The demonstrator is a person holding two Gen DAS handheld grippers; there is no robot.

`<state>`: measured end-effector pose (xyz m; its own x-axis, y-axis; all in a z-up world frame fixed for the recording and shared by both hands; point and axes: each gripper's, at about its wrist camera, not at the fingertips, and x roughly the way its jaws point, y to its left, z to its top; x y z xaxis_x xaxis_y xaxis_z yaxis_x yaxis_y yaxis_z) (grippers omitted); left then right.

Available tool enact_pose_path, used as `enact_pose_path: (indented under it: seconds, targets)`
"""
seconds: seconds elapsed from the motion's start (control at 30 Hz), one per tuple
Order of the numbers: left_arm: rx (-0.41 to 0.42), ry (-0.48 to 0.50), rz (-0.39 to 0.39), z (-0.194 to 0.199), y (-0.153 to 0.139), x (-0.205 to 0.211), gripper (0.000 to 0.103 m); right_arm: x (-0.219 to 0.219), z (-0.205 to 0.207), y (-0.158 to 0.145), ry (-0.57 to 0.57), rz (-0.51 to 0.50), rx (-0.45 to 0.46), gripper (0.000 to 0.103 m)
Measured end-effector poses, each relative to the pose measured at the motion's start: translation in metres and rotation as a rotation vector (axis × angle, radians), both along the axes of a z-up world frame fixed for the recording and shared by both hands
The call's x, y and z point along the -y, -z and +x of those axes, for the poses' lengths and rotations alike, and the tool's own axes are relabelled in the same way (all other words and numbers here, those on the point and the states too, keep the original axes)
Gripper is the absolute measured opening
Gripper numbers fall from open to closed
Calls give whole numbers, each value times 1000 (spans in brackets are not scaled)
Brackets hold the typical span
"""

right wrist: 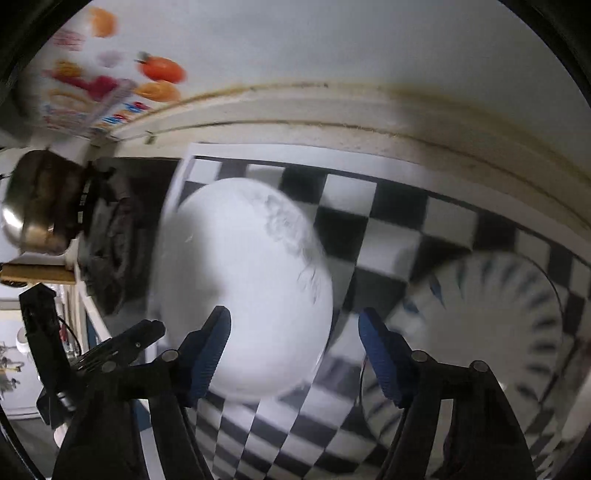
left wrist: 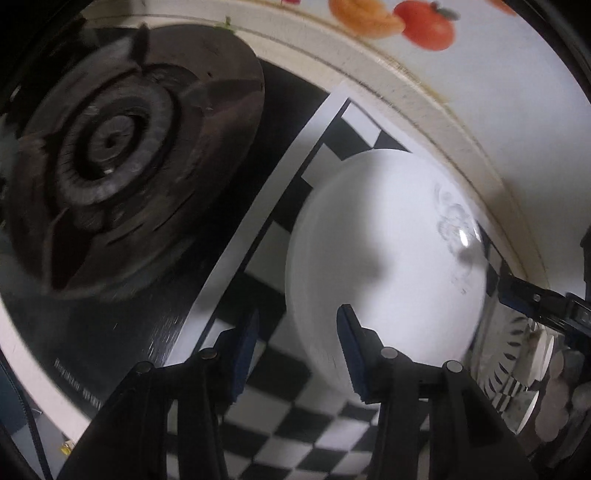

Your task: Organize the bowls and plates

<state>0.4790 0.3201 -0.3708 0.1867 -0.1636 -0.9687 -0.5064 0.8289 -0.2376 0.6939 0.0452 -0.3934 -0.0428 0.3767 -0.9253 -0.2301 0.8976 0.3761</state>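
A plain white plate [left wrist: 388, 258] with a faint grey pattern near one edge lies on a black and white checkered mat [left wrist: 280, 428]. My left gripper [left wrist: 299, 354] is open and hovers over the plate's near left rim. The plate also shows in the right wrist view [right wrist: 243, 280], on the mat [right wrist: 399, 221]. My right gripper [right wrist: 295, 350] is open above the plate's near right edge. A white plate with dark radial streaks [right wrist: 491, 332] lies to its right, also visible in the left wrist view [left wrist: 513, 339].
A dark gas burner [left wrist: 110, 147] sits left of the mat on a black stove top. A beige ledge [left wrist: 406, 92] and a wall with fruit pictures [left wrist: 424, 26] stand behind. A steel kettle [right wrist: 40, 214] sits at the far left.
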Motion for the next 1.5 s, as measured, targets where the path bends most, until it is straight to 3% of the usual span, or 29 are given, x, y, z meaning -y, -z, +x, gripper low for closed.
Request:
enact_pose_path:
  seconds: [0.07, 0.17, 0.27, 0.3, 0.33, 0.6, 0.93, 1.23, 1.5]
  targets:
    - [-17, 21, 0, 10, 10, 0, 40, -8, 15, 19, -9, -28, -39, 69]
    - [-32, 58, -1, 20, 20, 3, 40, -11, 27, 39, -12, -52, -72, 56]
    - [-17, 95, 1, 25, 23, 9, 35, -12, 31, 47, -12, -42, -89, 39]
    - [-23, 105, 8, 26, 23, 11, 34, -13, 33, 48, -20, -30, -98, 26]
    - [-24, 108, 19, 27, 23, 13, 34, -13, 32, 48, -22, -23, -112, 22]
    - [12, 100, 30, 16, 20, 14, 32, -13, 24, 48, -41, -44, -89, 21]
    - [67, 117, 61, -13, -9, 26, 32, -4, -7, 23, -42, -29, -36, 15]
    - [106, 152, 70, -22, -48, 50, 32, 29, -42, -13, 3, 29, 21, 14]
    - [154, 234, 66, -50, -90, 89, 32, 93, -98, -55, 54, 99, 79, 14]
